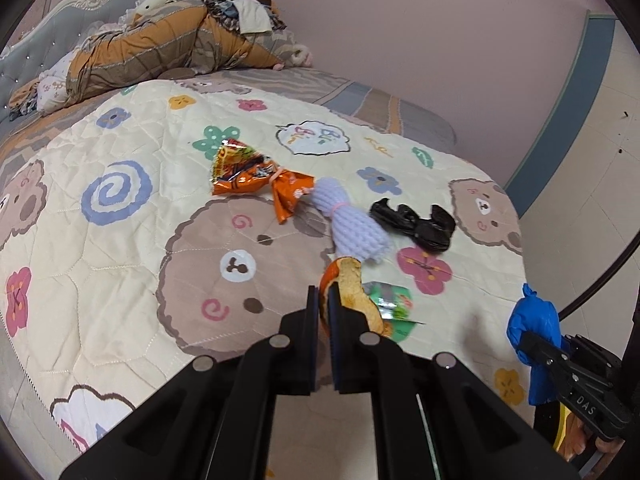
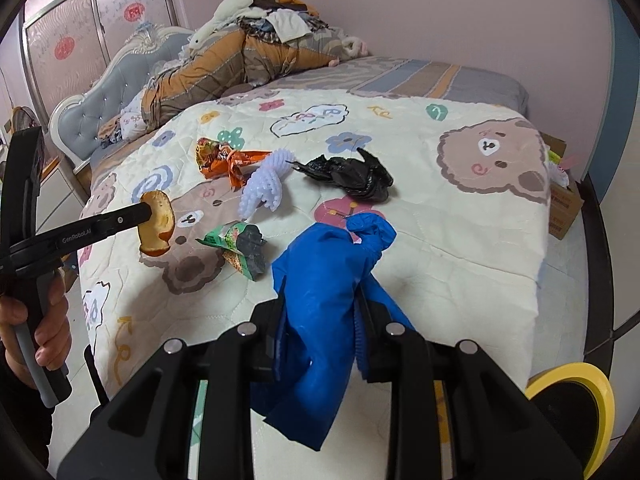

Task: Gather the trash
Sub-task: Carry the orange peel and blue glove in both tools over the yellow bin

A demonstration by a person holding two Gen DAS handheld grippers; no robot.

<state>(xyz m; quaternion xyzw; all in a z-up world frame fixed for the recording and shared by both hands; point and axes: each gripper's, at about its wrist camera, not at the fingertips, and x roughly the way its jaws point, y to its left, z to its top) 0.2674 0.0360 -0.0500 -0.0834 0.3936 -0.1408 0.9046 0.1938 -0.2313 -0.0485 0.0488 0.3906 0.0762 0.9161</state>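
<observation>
Above the bed, an orange peel is pinched in the left gripper. Its two black fingers are pressed nearly together on the peel, and the peel is held up off the quilt. From the right wrist view, the same peel is seen at the tip of the left gripper, and a hand is wrapped around the grey handle below it.

A blue plastic bag is clamped in the right gripper. The bag is bunched between the two fingers and hangs down in front of them. Its knotted top is poked up above the fingers. In the left wrist view the blue bag and the right gripper are seen at the right edge of the bed.

More trash is left lying on the quilt. A green wrapper is found just past the held peel. Farther back, an orange snack bag is tied with a band, and a pale purple foam net is touching its end. A black plastic bag is crumpled just beside the net, on its right.

A pile of blankets and clothes is heaped at the head of the bed, well apart from the trash. A yellow roll of tape is seen low at the right. A cardboard box is set on the floor beside the bed.
</observation>
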